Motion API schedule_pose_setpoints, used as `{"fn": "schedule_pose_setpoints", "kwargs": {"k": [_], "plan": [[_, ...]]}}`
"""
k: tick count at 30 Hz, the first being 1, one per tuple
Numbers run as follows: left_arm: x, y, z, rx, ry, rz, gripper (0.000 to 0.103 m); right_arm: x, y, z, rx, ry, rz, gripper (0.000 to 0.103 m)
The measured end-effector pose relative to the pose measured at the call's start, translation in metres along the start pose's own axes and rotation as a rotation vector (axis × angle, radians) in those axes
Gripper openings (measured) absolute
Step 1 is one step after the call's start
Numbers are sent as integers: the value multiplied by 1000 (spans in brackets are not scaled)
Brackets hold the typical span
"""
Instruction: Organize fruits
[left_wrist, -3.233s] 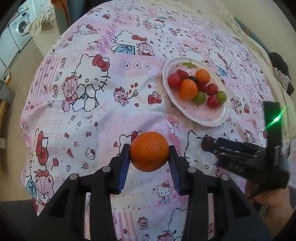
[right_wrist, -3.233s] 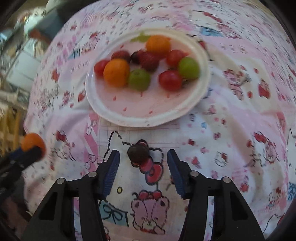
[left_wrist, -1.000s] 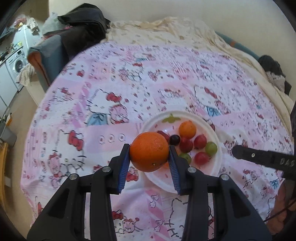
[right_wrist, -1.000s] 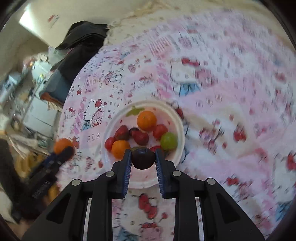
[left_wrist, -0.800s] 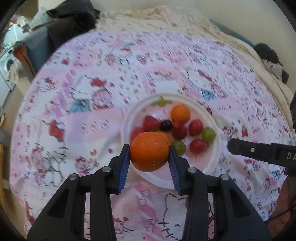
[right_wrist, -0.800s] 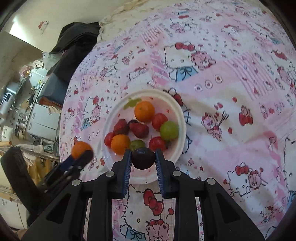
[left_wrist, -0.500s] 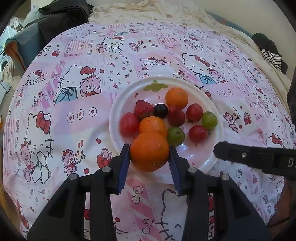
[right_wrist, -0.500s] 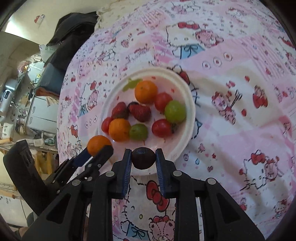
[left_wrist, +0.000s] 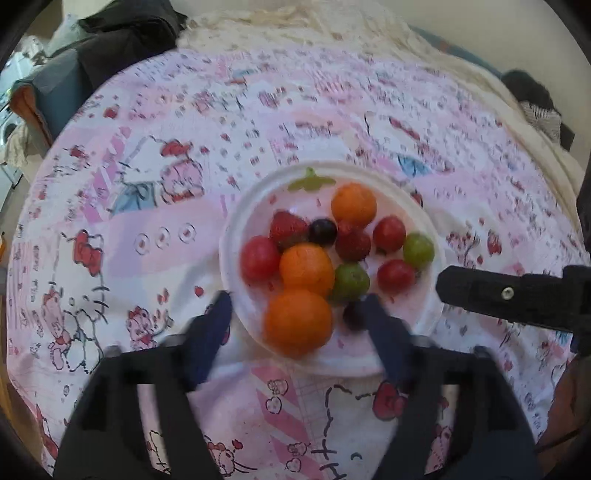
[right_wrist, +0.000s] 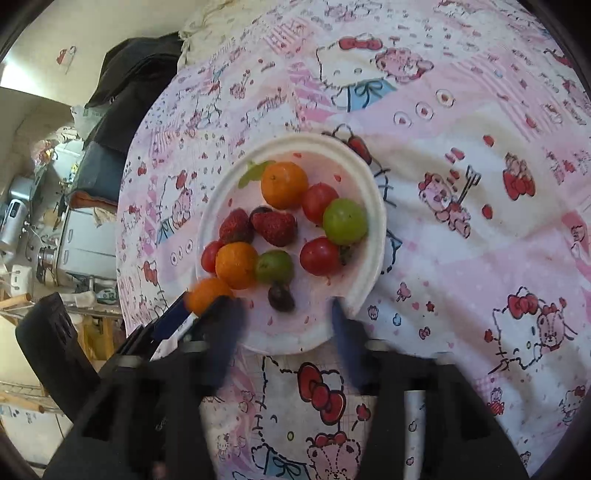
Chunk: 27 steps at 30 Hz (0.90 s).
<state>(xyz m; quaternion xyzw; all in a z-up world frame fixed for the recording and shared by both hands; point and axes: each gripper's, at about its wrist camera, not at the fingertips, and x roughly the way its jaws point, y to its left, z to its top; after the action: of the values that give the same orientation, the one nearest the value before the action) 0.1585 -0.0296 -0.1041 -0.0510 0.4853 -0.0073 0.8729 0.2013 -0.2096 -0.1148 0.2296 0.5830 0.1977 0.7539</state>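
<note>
We had our left gripper (left_wrist: 297, 325) spread wide, its jaws just opened, the big orange (left_wrist: 298, 322) loose between them on the plate (left_wrist: 236, 258). Rightward, our right gripper (right_wrist: 284, 332) had likewise just opened, the dark grape (right_wrist: 280, 296) lying free on the plate's near edge. We judged the gathering nearly finished; no fruit showed on the pink sheet (right_wrist: 480, 240). We counted three oranges, three red tomatoes, two strawberries, two green grapes, two dark grapes.
</note>
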Motion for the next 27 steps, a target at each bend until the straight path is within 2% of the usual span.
{"fn": "schedule_pose_setpoints", "kwargs": {"k": [3, 6, 8, 11, 16, 20, 24, 27], "plan": [[-10, 1, 5, -6, -31, -13, 77, -8, 6, 3, -30, -26, -6, 77], [-28, 3, 9, -14, -99, 11, 77, -23, 19, 2, -96, -100, -29, 81], [-38, 6, 11, -14, -134, 20, 77, -33, 26, 2, -125, -144, -35, 90], [-59, 10, 14, -13, -182, 43, 77, -52, 35, -1, -153, -228, -40, 96], [-95, 20, 15, -27, -243, 39, 77, -75, 41, -10, -162, -275, -25, 98], [-123, 28, 11, -40, -283, 47, 94, -99, 55, -27, -242, -352, -57, 98], [-147, 32, 1, -34, -305, 42, 95, -123, 63, -53, -326, -420, -75, 100], [-162, 35, -13, -19, -314, 63, 103, -133, 62, -71, -331, -435, -68, 100]]}}
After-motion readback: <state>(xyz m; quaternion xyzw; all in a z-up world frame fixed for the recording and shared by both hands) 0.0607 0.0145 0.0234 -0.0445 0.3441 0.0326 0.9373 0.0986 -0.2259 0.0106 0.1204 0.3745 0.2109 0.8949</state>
